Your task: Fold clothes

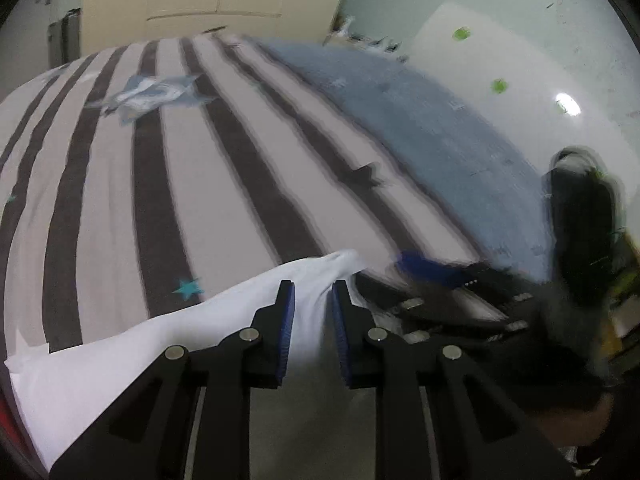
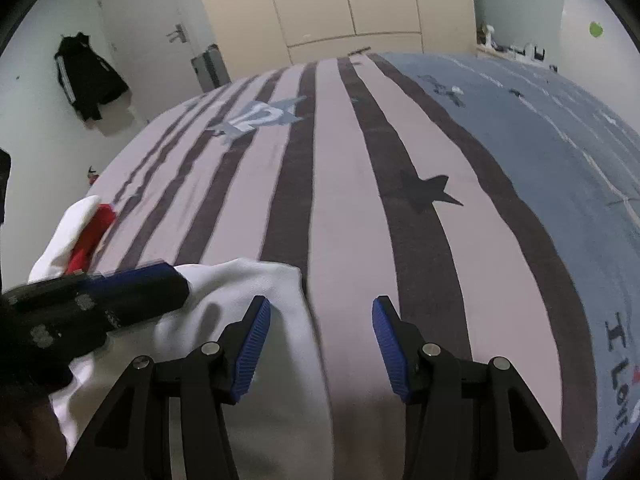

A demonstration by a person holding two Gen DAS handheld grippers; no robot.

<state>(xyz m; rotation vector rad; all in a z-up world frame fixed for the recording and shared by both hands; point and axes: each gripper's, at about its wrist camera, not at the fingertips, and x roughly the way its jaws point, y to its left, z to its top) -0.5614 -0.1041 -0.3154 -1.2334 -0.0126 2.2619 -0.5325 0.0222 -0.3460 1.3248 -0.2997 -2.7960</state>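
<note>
A white garment [image 1: 120,344] lies at the near edge of a bed with a grey-and-dark striped cover [image 1: 224,184]. My left gripper [image 1: 313,292] is shut on a bunched fold of this cloth, which runs up between the blue pads. From the right wrist camera, the white garment [image 2: 248,280] spreads at lower left with a red part [image 2: 90,236] further left, and the left gripper [image 2: 176,284] lies across it. My right gripper [image 2: 320,312] stands open over the garment's right edge, its left pad above the cloth and nothing pinched. The right gripper [image 1: 420,266] shows blurred in the left wrist view.
A blue section [image 2: 520,128] covers the bed's right side. Cream wardrobe doors [image 2: 348,4] stand beyond the bed. A black jacket [image 2: 86,76] hangs on the left wall near a door and a grey suitcase [image 2: 210,66]. A shelf of small items [image 2: 516,50] lines the far right.
</note>
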